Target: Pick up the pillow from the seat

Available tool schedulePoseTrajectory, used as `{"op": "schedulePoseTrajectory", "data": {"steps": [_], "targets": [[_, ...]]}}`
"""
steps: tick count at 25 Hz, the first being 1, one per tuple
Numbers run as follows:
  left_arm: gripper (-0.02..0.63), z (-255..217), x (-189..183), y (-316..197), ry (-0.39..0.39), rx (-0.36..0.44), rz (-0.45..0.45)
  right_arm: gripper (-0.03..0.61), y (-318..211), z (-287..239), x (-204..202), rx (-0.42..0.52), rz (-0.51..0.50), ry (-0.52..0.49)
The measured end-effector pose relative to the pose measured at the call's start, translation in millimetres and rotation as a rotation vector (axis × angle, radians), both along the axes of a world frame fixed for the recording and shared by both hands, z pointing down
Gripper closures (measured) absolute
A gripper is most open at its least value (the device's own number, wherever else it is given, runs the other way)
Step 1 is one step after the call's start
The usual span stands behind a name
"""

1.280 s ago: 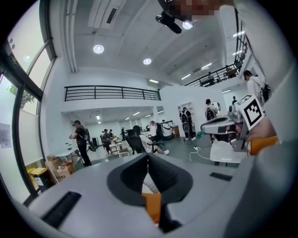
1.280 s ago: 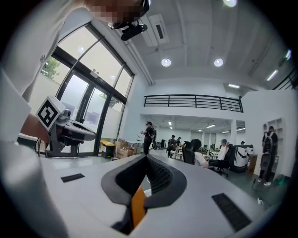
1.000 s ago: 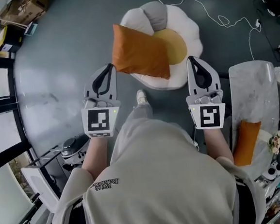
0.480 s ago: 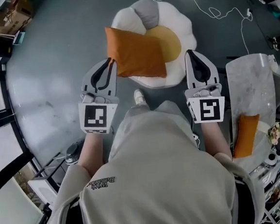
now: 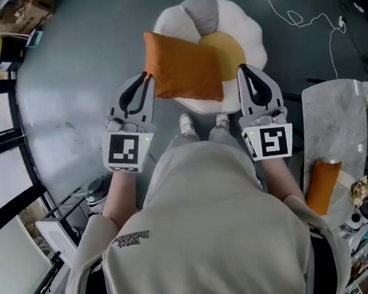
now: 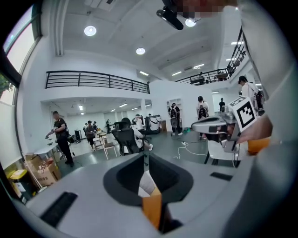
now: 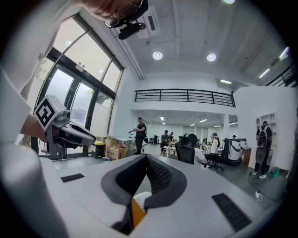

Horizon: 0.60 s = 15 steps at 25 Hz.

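Note:
An orange pillow (image 5: 183, 66) lies tilted across a white flower-shaped seat (image 5: 241, 29) on the floor, covering its left half. My left gripper (image 5: 145, 75) is shut and empty; its tip shows beside the pillow's left edge. My right gripper (image 5: 240, 67) is shut too, its tip over the seat's right rim. Both gripper views look level across the room. Only a sliver of the orange pillow (image 6: 152, 208) (image 7: 137, 212) shows under the shut jaws. The left gripper (image 6: 145, 157) sees the right one at its side, and the right gripper (image 7: 146, 158) sees the left one.
A second orange pillow (image 5: 320, 186) rests by a grey marbled chair (image 5: 335, 120) at the right. Cables (image 5: 291, 17) trail over the floor behind the seat. Cardboard boxes (image 5: 22, 13) and window frames line the left. The person's shoes (image 5: 186, 124) stand just before the seat. Several people stand far off.
Both grippers have edged forward, closer to the pillow and seat, and the person has stepped nearer, with a second shoe now showing. Both grippers stay shut.

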<state>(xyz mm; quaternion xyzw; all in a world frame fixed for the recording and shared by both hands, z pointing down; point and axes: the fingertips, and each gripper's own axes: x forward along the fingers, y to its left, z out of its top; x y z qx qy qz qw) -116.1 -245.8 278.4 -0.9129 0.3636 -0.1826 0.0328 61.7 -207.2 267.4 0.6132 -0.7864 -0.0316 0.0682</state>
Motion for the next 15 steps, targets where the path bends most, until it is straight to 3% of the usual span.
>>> {"op": "schedulePoseTrajectory", "data": {"steps": [5,8,12,14,15], "targets": [[0.598,4,11,-4,0.015,-0.045,0.026,0.569,-14,2,8,-0.016,-0.041,-0.085],[0.517,15,14,-15,0.006,-0.086,0.024,0.569,-27,9,16,-0.025,-0.055,-0.124],[0.466,42,17,-37,-0.045,-0.132,0.011,0.556,-46,41,29,-0.099,-0.075,-0.181],[0.434,61,21,-52,-0.074,-0.143,0.014,0.424,-60,65,39,-0.142,-0.070,-0.184],[0.425,73,22,-57,-0.086,-0.156,0.010,0.403,-65,79,44,-0.169,-0.063,-0.189]]}}
